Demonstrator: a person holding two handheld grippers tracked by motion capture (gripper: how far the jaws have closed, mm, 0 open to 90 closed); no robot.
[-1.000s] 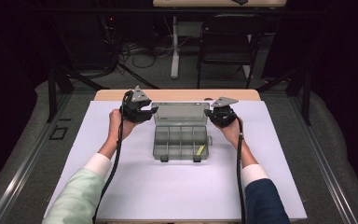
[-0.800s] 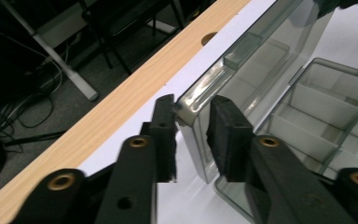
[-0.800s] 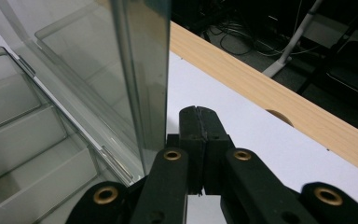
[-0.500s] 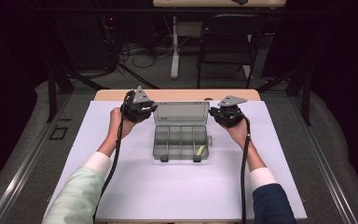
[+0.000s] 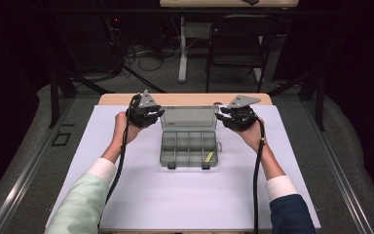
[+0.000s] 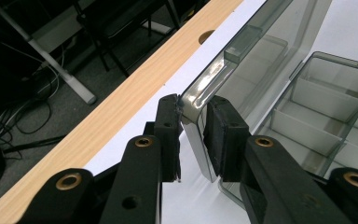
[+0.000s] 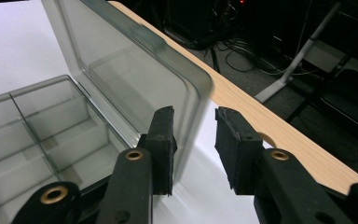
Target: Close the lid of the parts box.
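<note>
The left gripper (image 6: pixel 191 135) pinches the organizer box's raised lid (image 6: pixel 242 70) at its corner; the right gripper (image 7: pixel 193 144), jaws just opening, straddles the opposite edge unclamped.

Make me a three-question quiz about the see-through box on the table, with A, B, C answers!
1. Where in the box does the yellow strip lie, seen from the high view?
A. back left compartment
B. front right compartment
C. on the lid

2. How many dark latches sit on the box's front edge?
A. two
B. four
C. none

3. How is the lid?
A. shut flat on the box
B. taken off and lying on the floor
C. open, standing up behind the compartments

Answers:
1 B: the strip shows in the near right corner compartment.
2 A: one latch shows near each end of the front edge.
3 C: the compartments are uncovered and the lid rises at the back.
</note>
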